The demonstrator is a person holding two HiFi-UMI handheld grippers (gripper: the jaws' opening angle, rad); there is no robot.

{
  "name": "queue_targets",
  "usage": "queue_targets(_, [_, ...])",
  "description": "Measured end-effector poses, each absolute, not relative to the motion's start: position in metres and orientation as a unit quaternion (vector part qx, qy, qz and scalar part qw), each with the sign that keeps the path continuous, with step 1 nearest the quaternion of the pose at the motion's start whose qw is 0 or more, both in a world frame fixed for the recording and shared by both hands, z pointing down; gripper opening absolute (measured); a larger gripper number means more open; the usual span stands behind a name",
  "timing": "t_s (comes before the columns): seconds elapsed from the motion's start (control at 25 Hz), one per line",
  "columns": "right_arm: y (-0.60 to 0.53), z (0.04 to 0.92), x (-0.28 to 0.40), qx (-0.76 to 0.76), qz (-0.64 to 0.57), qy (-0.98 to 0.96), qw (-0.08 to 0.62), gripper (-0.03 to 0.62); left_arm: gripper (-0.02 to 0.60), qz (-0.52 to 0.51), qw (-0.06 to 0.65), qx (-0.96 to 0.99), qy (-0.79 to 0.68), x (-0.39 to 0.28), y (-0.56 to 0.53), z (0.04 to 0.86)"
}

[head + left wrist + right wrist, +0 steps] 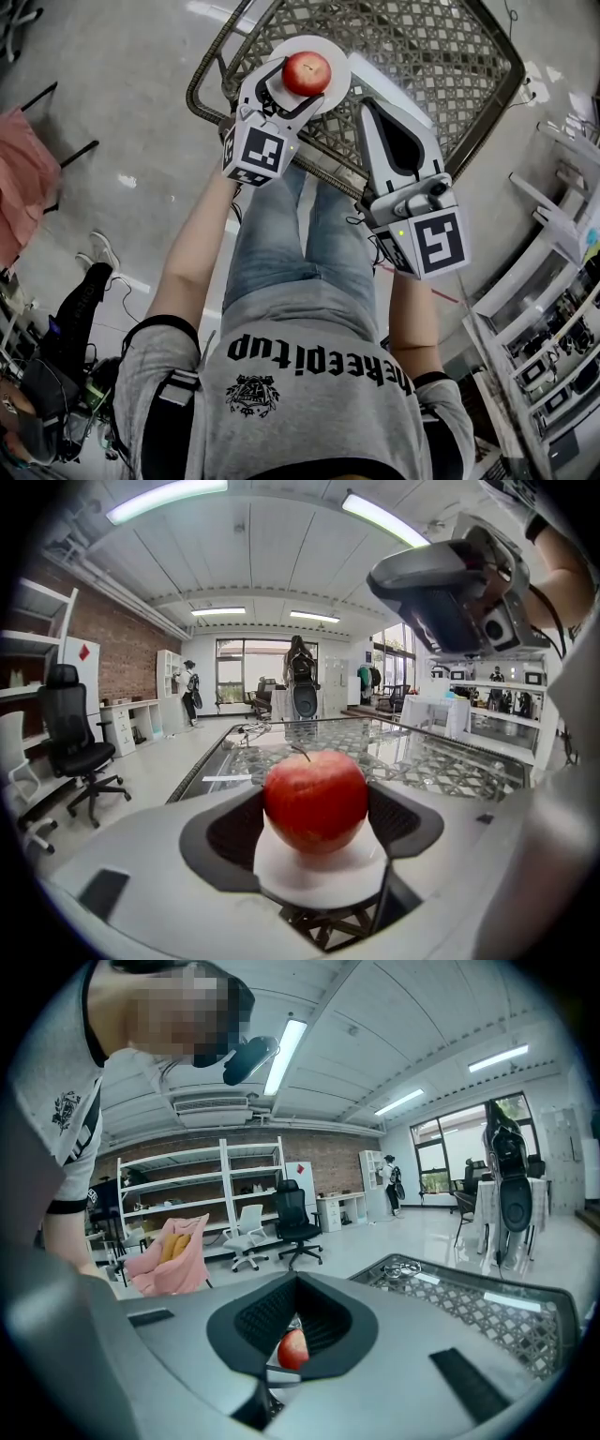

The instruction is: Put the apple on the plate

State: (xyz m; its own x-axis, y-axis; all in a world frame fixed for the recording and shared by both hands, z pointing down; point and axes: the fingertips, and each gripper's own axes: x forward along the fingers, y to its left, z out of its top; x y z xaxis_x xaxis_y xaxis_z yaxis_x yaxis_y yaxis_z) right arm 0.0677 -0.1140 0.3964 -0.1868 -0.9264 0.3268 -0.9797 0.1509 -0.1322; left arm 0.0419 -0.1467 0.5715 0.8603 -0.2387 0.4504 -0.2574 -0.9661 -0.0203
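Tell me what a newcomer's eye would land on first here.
The red apple stands out first. It sits on the white plate, and the jaws of the left hand-held gripper are closed against its sides. The plate lies near the edge of a lattice-patterned glass table. The right hand-held gripper hovers just right of the plate, jaws together and empty.

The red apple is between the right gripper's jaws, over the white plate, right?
No. The apple is between the left gripper's jaws, over the white plate, as the left gripper view shows. The right gripper is shut on nothing.
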Motion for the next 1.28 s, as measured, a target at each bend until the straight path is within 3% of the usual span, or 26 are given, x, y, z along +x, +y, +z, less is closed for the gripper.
queue_targets(0.8, [-0.118, 0.389, 0.065, 0.616, 0.155, -0.769, 0.073, 0.009, 0.395, 0.208, 0.046, 0.968, -0.133, 0.027, -0.143, 0.549])
queue_targets(1.12, [-0.110, 0.371, 0.057, 0.595, 0.142, -0.789, 0.063, 0.009, 0.283, 0.200, 0.049, 0.963, -0.172, 0.014, -0.135, 0.519])
queue_targets(1.28, [-0.099, 0.369, 0.056, 0.575, 0.141, -0.802, 0.076, 0.009, 0.181, 0.200, 0.046, 0.957, -0.203, 0.007, -0.132, 0.505])
